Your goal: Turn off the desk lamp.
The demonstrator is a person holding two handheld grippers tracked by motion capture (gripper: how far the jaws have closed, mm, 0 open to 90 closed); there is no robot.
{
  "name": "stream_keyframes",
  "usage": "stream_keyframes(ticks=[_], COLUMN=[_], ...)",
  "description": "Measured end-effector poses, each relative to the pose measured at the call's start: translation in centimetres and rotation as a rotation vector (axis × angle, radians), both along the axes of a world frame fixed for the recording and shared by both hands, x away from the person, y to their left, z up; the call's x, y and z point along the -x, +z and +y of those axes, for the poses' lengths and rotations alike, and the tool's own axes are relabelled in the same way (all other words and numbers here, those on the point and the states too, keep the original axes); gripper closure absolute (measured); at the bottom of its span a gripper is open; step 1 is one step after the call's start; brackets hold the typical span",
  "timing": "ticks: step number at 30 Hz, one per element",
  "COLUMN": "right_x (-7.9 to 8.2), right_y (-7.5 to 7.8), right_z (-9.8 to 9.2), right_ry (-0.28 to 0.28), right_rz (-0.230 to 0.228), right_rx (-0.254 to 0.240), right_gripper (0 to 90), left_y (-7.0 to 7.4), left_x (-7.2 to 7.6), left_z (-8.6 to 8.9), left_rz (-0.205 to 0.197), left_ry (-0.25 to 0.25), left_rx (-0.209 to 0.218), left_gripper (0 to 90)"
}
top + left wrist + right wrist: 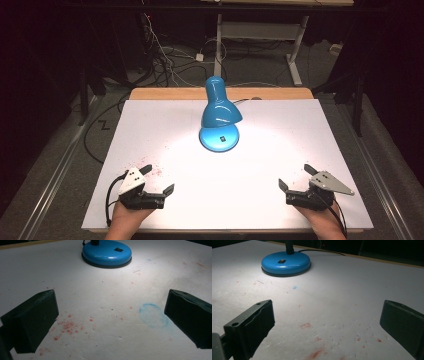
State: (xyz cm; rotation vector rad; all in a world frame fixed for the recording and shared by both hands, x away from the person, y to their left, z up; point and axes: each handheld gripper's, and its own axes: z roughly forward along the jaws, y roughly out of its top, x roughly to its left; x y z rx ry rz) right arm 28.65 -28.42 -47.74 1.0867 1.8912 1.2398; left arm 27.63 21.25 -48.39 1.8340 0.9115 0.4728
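Counter comes first as the largest thing: its top is a white sheet, with a strip of wood showing at the far edge. On the sheet are small red stains near the left side and 1 pale blue ring mark. Next is the blue desk lamp, which stands in the middle of the far half, well apart from both grippers. Its shade points down over its round base, and the light falls on the sheet around it. The left hand-held gripper rests at the near left corner, jaws wide apart, with nothing between them. The right hand-held gripper rests at the near right corner, also wide open and empty.
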Motion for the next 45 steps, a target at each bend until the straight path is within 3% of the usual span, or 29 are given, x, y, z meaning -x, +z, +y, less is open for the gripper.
stream_keyframes(ticks=[8, 16, 36, 45], right_x=[0.14, -0.02, -0.13, -0.10], right_y=[0.31, 0.53, 0.32, 0.31], right_z=[-0.19, -0.14, -0.46, -0.60], right_ry=[0.014, 0.014, 0.013, 0.013], right_rz=[-0.014, -0.029, -0.022, -0.020], right_rx=[-0.017, -0.016, -0.007, -0.008], right_gripper=[0.3, 0.3, 0.3, 0.3], left_y=[-0.14, -0.03, -0.30, -0.30], left_x=[0.14, 0.16, -0.22, -0.24], left_z=[-0.45, -0.30, -0.23, -0.20], left_rz=[0.011, -0.003, 0.037, 0.043], left_ry=[-0.026, -0.014, -0.007, -0.017], left_rx=[-0.002, 0.006, -0.014, -0.015], left_gripper=[0.0, 0.0, 0.0, 4.4])
